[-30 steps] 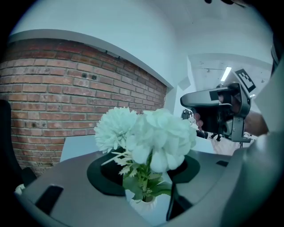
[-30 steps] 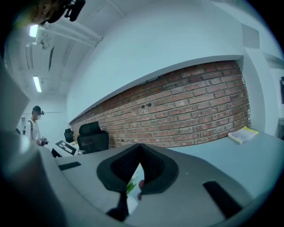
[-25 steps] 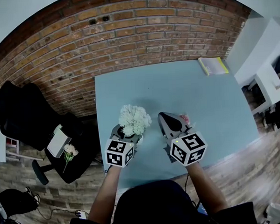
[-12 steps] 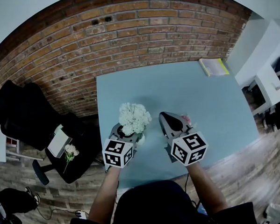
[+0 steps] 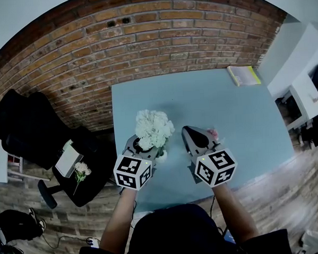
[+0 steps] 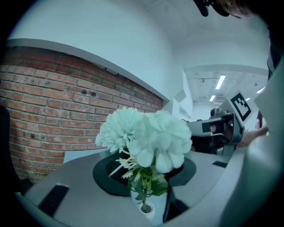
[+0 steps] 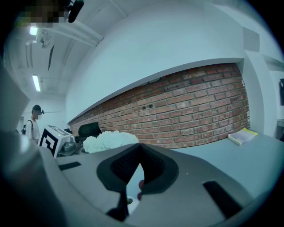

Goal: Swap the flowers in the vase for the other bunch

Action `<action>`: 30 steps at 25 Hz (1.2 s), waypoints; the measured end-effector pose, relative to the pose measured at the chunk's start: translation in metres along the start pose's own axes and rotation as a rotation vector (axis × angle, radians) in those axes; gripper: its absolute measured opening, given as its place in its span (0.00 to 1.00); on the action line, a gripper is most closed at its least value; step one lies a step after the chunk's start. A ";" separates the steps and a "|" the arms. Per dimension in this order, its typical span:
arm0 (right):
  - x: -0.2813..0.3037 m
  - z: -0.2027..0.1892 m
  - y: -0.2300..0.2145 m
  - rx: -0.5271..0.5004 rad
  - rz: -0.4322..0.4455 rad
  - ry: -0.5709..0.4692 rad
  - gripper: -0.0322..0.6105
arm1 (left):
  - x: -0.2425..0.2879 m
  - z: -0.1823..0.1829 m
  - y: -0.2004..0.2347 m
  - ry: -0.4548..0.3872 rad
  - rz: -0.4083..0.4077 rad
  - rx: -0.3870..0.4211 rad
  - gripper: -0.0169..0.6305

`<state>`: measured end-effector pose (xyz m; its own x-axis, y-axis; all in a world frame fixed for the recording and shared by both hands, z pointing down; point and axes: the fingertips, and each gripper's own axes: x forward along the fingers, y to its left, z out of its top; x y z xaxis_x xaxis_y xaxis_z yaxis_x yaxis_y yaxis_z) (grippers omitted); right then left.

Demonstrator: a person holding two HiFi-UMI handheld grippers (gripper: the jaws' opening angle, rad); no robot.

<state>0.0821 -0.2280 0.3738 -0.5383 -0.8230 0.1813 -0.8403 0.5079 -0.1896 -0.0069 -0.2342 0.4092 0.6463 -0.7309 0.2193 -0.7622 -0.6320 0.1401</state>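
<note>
A bunch of white flowers [image 5: 154, 128] stands up between the jaws of my left gripper [image 5: 150, 149], which have just been closing on its green stems [image 6: 143, 184]. The stem's foot is at the mouth of the small white vase [image 6: 145, 208], which stands on the table just under the gripper [image 5: 161, 156]. My right gripper [image 5: 187, 132] hovers to the right, shut. A pink flower [image 5: 211, 133] lies against its right side. A bit of pink [image 7: 140, 185] shows under the shut jaws, and I cannot tell whether it is held.
The grey-blue table [image 5: 200, 98] stands against a brick wall [image 5: 144, 39]. A yellow-green book [image 5: 244, 75] lies at its far right corner. On the left, a black chair [image 5: 26, 136] holds a small pale flower sprig [image 5: 80, 170]. White furniture [image 5: 306, 89] stands to the right.
My left gripper has risen with the white flowers, which now sit higher above the vase. The right gripper has not moved.
</note>
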 end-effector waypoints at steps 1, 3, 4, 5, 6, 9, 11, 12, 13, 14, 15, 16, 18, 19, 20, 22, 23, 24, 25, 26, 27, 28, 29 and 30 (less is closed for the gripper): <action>0.000 0.000 0.002 0.000 0.000 -0.001 0.07 | -0.002 0.003 0.000 -0.006 0.001 0.001 0.30; -0.001 0.001 0.005 0.000 0.000 -0.003 0.07 | -0.007 0.010 -0.002 -0.020 -0.001 0.006 0.29; -0.002 0.001 0.006 0.000 -0.001 -0.004 0.07 | -0.008 0.013 -0.003 -0.026 -0.003 0.010 0.29; -0.003 0.002 0.008 -0.001 -0.001 -0.005 0.07 | -0.010 0.016 -0.003 -0.031 -0.003 0.015 0.29; -0.003 0.003 0.009 -0.001 -0.001 -0.006 0.07 | -0.012 0.020 -0.003 -0.037 -0.003 0.020 0.29; -0.005 0.004 0.013 -0.003 -0.003 -0.011 0.07 | -0.017 0.030 -0.004 -0.061 -0.003 0.022 0.29; -0.008 0.001 0.015 0.000 -0.007 -0.009 0.07 | -0.019 0.035 -0.007 -0.069 -0.010 0.026 0.29; -0.009 0.000 0.015 0.002 -0.010 -0.008 0.07 | -0.020 0.037 -0.009 -0.069 -0.015 0.032 0.29; -0.010 -0.001 0.017 0.005 -0.013 -0.008 0.07 | -0.022 0.039 -0.010 -0.070 -0.017 0.037 0.29; -0.010 -0.001 0.018 0.007 -0.015 -0.008 0.07 | -0.024 0.041 -0.011 -0.074 -0.018 0.041 0.29; -0.011 -0.001 0.020 0.009 -0.016 -0.009 0.07 | -0.027 0.044 -0.011 -0.078 -0.018 0.044 0.29; -0.011 -0.001 0.021 0.011 -0.017 -0.008 0.07 | -0.029 0.047 -0.011 -0.082 -0.018 0.048 0.29; -0.014 -0.001 0.023 0.012 -0.020 -0.008 0.07 | -0.034 0.051 -0.012 -0.089 -0.019 0.051 0.29; -0.015 -0.001 0.024 0.013 -0.022 -0.009 0.07 | -0.036 0.053 -0.012 -0.094 -0.019 0.046 0.29; -0.016 -0.001 0.024 0.014 -0.024 -0.010 0.07 | -0.039 0.055 -0.011 -0.099 -0.017 0.036 0.29; -0.018 -0.001 0.027 0.016 -0.027 -0.013 0.07 | -0.044 0.057 -0.010 -0.104 -0.012 0.021 0.29; -0.018 -0.001 0.028 0.017 -0.028 -0.015 0.07 | -0.047 0.058 -0.009 -0.103 -0.008 0.022 0.29; -0.019 -0.001 0.031 0.018 -0.029 -0.015 0.07 | -0.051 0.058 -0.008 -0.102 -0.005 0.025 0.29; -0.019 -0.001 0.034 0.020 -0.029 -0.015 0.07 | -0.054 0.058 -0.008 -0.100 -0.003 0.026 0.29; -0.020 -0.002 0.036 0.020 -0.030 -0.012 0.07 | -0.057 0.057 -0.008 -0.098 -0.002 0.025 0.29; -0.021 -0.003 0.039 0.020 -0.029 -0.010 0.07 | -0.061 0.056 -0.008 -0.096 -0.002 0.024 0.29; -0.022 -0.004 0.043 0.019 -0.028 -0.008 0.07 | -0.064 0.055 -0.007 -0.093 -0.002 0.024 0.29; -0.022 -0.004 0.047 0.019 -0.026 -0.007 0.07 | -0.067 0.054 -0.007 -0.090 -0.001 0.026 0.29; -0.022 -0.005 0.051 0.019 -0.023 -0.006 0.07 | -0.071 0.053 -0.006 -0.086 0.001 0.026 0.29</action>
<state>0.0502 -0.1828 0.3652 -0.5185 -0.8360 0.1798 -0.8510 0.4841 -0.2033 -0.0465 -0.1924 0.3421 0.6475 -0.7500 0.1352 -0.7621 -0.6373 0.1144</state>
